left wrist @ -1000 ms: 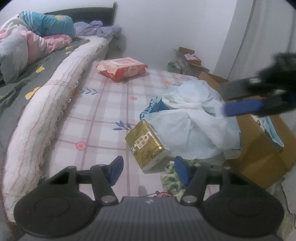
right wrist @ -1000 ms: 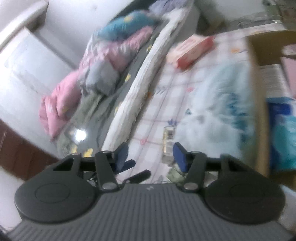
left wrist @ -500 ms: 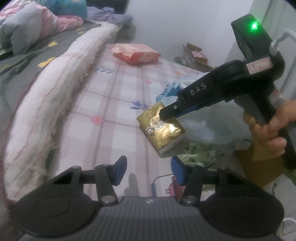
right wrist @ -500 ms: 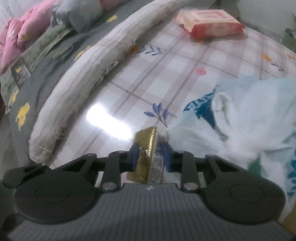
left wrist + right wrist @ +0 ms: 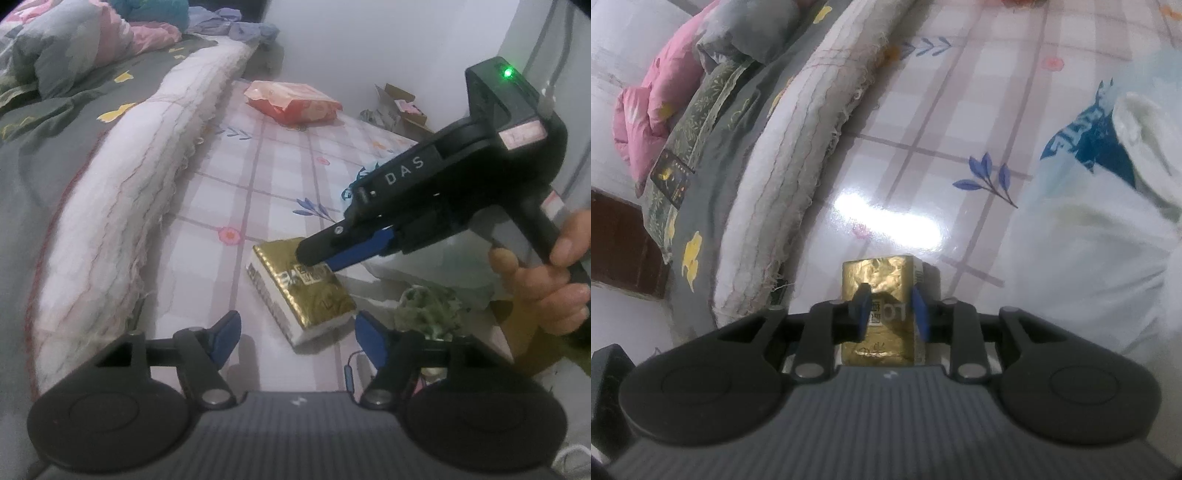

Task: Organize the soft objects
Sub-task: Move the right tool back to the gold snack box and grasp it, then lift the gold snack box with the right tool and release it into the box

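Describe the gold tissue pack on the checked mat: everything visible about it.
The gold tissue pack is a soft rectangular block wrapped in crinkled, shiny gold film, with white sides and a printed code label on top. It lies flat on the glossy checked mat, turned diagonally, beside a white plastic bag. The right gripper reaches down onto it, its blue pads straddling the pack's upper end and pressing its sides. The left gripper hangs open just short of its near corner, not touching.

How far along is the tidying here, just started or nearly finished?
Early, by the look of it. Nothing looks put away yet. The right gripper is closed on the gold tissue pack; the left gripper waits open. The red pack and white plastic bag remain out.
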Demonstrator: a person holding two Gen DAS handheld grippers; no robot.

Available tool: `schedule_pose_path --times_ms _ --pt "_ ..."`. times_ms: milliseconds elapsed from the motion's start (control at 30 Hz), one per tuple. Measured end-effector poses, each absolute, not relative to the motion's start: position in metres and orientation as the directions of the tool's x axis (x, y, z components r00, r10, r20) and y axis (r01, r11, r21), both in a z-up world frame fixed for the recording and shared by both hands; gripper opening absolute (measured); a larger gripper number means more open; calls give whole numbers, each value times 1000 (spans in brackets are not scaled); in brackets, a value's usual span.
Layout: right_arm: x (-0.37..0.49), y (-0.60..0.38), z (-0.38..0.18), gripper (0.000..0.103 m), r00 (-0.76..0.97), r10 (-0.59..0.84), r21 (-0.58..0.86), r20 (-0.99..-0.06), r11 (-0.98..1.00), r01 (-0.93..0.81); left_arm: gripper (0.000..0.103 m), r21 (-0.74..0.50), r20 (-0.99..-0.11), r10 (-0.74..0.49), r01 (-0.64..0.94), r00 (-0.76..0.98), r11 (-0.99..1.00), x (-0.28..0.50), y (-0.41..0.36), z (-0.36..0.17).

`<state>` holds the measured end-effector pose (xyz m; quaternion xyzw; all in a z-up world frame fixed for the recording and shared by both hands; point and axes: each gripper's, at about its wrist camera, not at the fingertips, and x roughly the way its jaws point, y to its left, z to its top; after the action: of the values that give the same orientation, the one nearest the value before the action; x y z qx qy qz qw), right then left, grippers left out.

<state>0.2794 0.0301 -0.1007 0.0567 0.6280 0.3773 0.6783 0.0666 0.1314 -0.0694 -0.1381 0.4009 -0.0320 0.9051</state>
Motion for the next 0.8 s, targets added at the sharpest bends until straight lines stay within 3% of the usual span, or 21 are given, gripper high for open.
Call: schedule_pose_path --times_ms 267,800 --pt "283 36 -115 46 -116 584 576 -803 713 -399 68 -175 -744 -133 2 655 985 87 115 -79" --pt "278 38 -114 47 -125 637 626 -761 669 -401 64 -192 -723 -138 -6 677 981 86 121 -69"
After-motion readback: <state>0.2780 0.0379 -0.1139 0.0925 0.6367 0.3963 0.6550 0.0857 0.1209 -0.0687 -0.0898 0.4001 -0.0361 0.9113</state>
